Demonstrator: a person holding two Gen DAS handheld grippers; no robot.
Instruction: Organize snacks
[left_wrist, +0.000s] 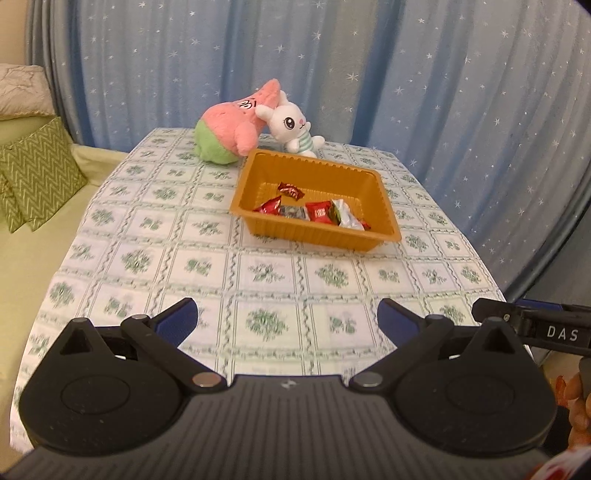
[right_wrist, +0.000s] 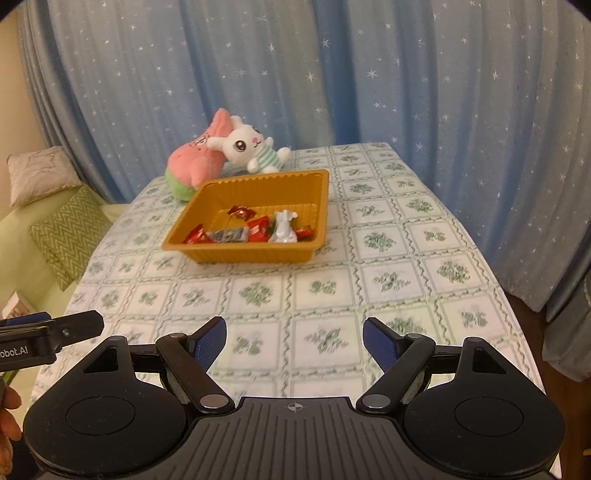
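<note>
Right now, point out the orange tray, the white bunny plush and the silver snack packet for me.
orange tray (left_wrist: 334, 168): left wrist view, far inner wall.
white bunny plush (left_wrist: 290, 122): left wrist view, its face.
silver snack packet (right_wrist: 283, 230): right wrist view, middle of the wrapper.

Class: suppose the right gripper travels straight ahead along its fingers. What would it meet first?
Most likely bare tablecloth: the right gripper is open, with nothing between its fingers. Further along, the tray sits slightly left of that line, though depth is hard to judge.
</note>
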